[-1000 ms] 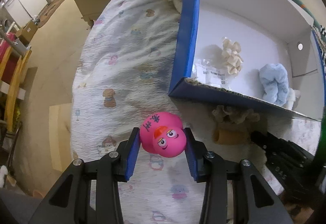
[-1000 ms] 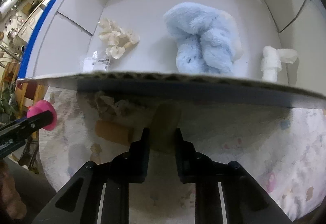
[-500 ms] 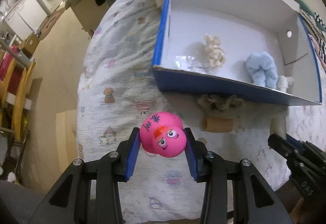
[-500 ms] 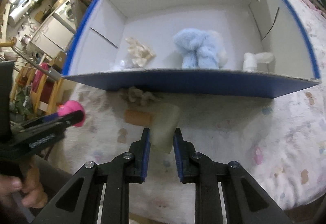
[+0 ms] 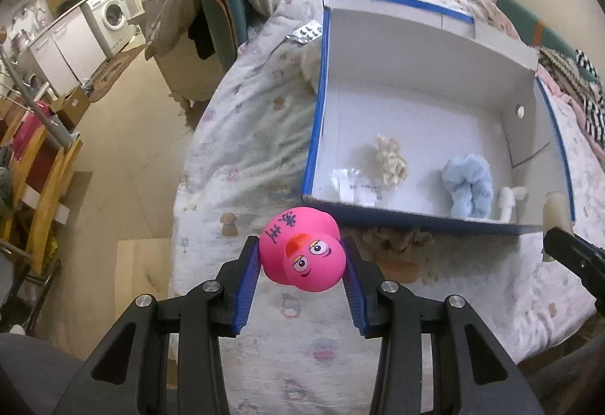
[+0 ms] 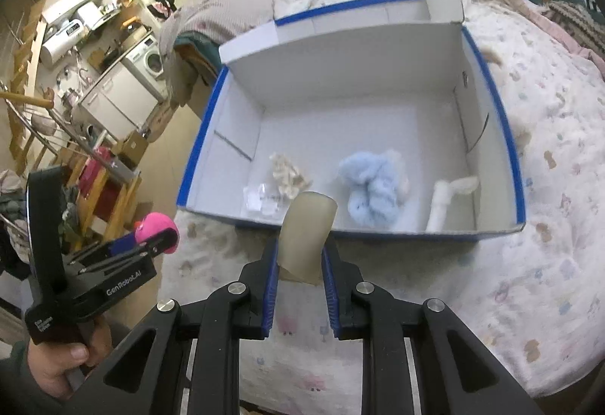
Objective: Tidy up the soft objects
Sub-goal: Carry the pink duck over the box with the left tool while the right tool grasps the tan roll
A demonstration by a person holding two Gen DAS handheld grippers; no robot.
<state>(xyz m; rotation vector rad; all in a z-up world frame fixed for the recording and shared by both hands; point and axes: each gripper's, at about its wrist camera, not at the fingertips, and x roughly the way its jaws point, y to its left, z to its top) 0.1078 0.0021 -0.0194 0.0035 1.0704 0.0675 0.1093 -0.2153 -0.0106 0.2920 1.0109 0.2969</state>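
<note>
My left gripper (image 5: 301, 260) is shut on a pink rubber duck (image 5: 302, 250) and holds it above the bed, short of the box's near left corner. My right gripper (image 6: 301, 250) is shut on a pale cream foam piece (image 6: 308, 229), raised in front of the box's near wall. The white box with blue edges (image 6: 491, 90) holds a cream scrunchie (image 6: 288, 175), a light blue fluffy scrunchie (image 6: 372, 186), a white soft piece (image 6: 442, 203) and a clear packet (image 6: 261, 201). The duck also shows in the right wrist view (image 6: 157, 231).
The box (image 5: 321, 105) sits on a bed with a patterned white cover (image 5: 257, 135). A beige frilly scrunchie (image 5: 397, 239) and an orange-tan piece (image 5: 401, 265) lie in front of the box. A blister pack (image 5: 304, 33) lies beyond it. The floor drops off to the left.
Both grippers have risen and pulled back from the box with their objects still held. The foam piece has come up off the bed, and more of the box interior shows.
</note>
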